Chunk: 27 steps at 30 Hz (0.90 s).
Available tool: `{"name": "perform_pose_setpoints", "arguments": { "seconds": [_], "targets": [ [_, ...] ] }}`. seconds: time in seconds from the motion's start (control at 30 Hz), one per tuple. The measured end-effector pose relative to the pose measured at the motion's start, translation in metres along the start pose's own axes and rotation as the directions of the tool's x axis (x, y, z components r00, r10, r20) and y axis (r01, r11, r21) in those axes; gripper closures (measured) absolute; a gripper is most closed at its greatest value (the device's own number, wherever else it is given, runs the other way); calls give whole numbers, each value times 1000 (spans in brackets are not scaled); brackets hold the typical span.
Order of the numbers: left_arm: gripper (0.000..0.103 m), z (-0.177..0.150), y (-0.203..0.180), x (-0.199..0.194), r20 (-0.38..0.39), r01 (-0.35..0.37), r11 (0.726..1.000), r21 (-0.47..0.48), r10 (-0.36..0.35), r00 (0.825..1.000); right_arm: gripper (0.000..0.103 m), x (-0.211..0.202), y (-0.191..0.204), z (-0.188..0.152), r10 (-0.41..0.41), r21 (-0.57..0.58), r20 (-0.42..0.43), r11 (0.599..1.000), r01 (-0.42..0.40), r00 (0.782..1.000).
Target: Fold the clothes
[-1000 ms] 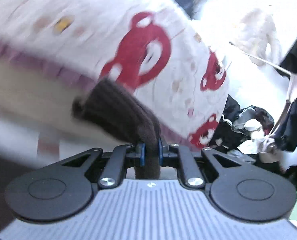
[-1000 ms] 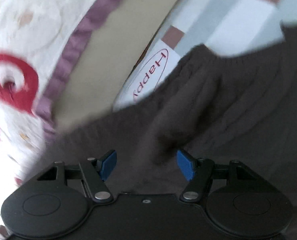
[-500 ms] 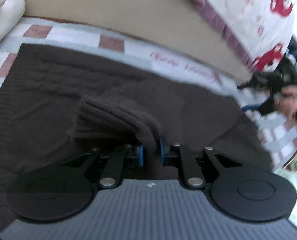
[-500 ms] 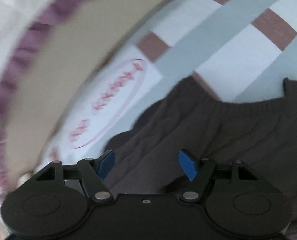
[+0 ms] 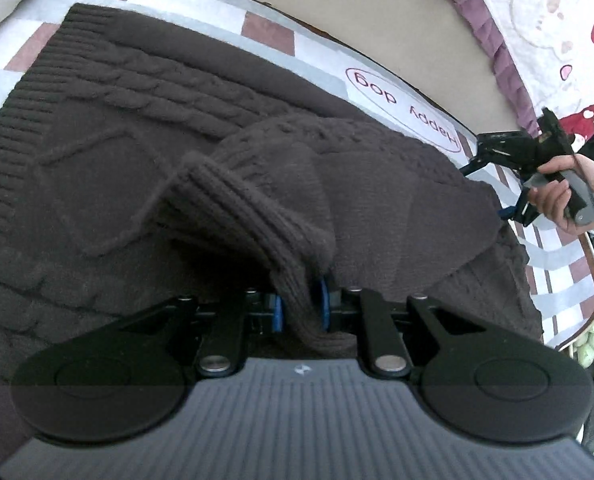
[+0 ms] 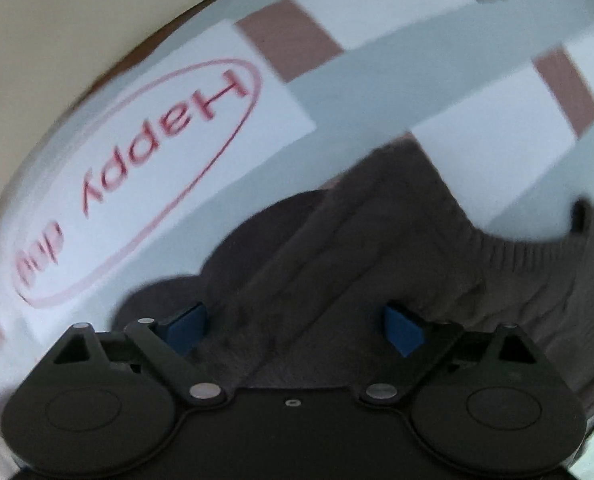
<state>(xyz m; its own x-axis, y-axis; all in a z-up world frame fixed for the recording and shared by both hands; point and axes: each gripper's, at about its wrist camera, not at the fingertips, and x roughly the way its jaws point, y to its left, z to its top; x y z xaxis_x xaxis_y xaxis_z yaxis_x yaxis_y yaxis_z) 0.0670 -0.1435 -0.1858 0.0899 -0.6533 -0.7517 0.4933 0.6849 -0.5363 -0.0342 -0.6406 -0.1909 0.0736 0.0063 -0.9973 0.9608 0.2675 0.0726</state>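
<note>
Sweater (image 5: pixel 145 128), big, brown and knitted, lies flat on the checked sheet (image 5: pixel 269 28), filling the middle of the left wrist view, so it can be folded. Its ribbed sleeve cuff (image 5: pixel 257 216) is pinched tight in the left gripper (image 5: pixel 299 312), probably to lay it across the body. At the right edge, a hand (image 5: pixel 573 196) holds the right gripper (image 6: pixel 293 326); its jaws are opening with only flat knit underneath, not squeezed.

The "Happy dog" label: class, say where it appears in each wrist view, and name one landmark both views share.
Left wrist view: "Happy dog" label sits upper right, beyond the sweater.
Right wrist view: label fills the left, blurred, above the open, opening right gripper.
Shared landmark: the checked sheet.
</note>
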Motion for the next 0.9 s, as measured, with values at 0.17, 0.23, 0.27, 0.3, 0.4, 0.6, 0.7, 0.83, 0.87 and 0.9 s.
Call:
{"name": "perform_pose_setpoints", "arguments": {
  "seconds": [0.17, 0.23, 0.27, 0.3, 0.4, 0.6, 0.7, 0.83, 0.87, 0.9],
  "targets": [
    [88, 0, 7, -6, 27, 16, 999, -44, -15, 1000, 74, -30, -1, -29, -7, -167, 155, 985, 33, 988],
    [91, -1, 1, -15, 89, 13, 1000, 8, -13, 996, 103, -54, -24, -39, 107, -154, 246, 986, -70, 963],
    [91, 0, -3, -22, 129, 26, 999, 34, -30, 991, 101, -66, -36, -47, 168, -159, 300, 979, -124, 939],
    [91, 1, -6, -31, 181, 52, 998, 47, -60, 982, 102, -80, -54, -62, 256, -176, 379, 963, -202, 890],
    [91, 6, -15, -54, 308, 99, 992, 78, -118, 944, 102, -117, -110, -109, 493, -255, 535, 868, -425, 686],
    [91, 3, -25, -30, 205, -10, 990, 139, -19, 979, 92, -92, -130, -142, 469, -264, 427, 882, -390, 773],
    [70, 2, -38, -10, 70, -131, 965, 226, 118, 990, 57, -86, -113, -136, 461, -307, 400, 882, -357, 792],
    [50, -2, -42, -15, 51, -211, 932, 294, 205, 978, 45, -81, -83, -131, 415, -366, 380, 888, -278, 826],
    [50, 1, -41, -25, 77, -191, 937, 291, 176, 981, 45, -79, -79, -130, 403, -366, 366, 891, -268, 839],
    [50, 5, -40, -36, 107, -165, 944, 286, 140, 984, 45, -78, -77, -129, 393, -366, 350, 893, -262, 850]
  ]
}}
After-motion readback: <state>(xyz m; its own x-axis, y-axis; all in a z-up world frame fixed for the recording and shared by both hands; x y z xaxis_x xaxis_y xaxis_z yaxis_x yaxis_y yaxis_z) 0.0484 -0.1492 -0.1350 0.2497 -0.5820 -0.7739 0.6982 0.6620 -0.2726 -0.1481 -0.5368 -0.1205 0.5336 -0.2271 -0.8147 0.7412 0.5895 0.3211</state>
